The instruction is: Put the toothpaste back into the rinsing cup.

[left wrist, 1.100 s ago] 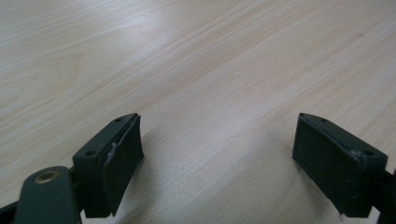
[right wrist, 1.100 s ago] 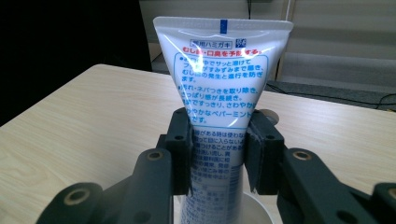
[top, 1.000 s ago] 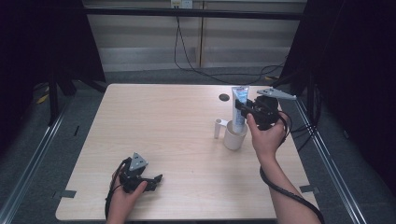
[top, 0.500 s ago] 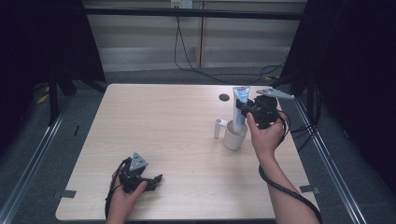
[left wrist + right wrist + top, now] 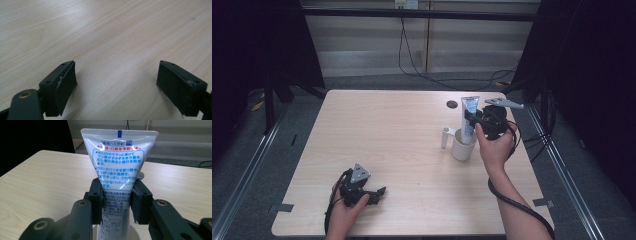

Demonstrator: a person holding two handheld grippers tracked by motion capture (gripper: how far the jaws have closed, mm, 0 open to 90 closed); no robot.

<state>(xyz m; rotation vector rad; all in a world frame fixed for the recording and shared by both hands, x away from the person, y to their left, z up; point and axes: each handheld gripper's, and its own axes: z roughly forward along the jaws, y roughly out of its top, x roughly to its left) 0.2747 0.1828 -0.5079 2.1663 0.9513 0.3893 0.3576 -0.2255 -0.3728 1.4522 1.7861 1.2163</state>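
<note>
A white and blue toothpaste tube (image 5: pixel 469 120) (image 5: pixel 118 175) stands upright, its lower end down inside a white cup (image 5: pixel 463 147) at the table's right side. My right gripper (image 5: pixel 473 120) (image 5: pixel 117 202) is shut on the tube's middle, the two black pads pressing its sides. A small white cylinder (image 5: pixel 445 137) stands just left of the cup. Near the front left of the table my left gripper (image 5: pixel 374 192) (image 5: pixel 116 85) lies low over the wood, open, with bare tabletop between its fingers.
The light wooden table (image 5: pixel 387 135) has a dark round hole (image 5: pixel 452 104) behind the cup. Black cables trail from both grippers. Dark metal frame posts and rails flank the table on both sides, and a grey floor lies beyond.
</note>
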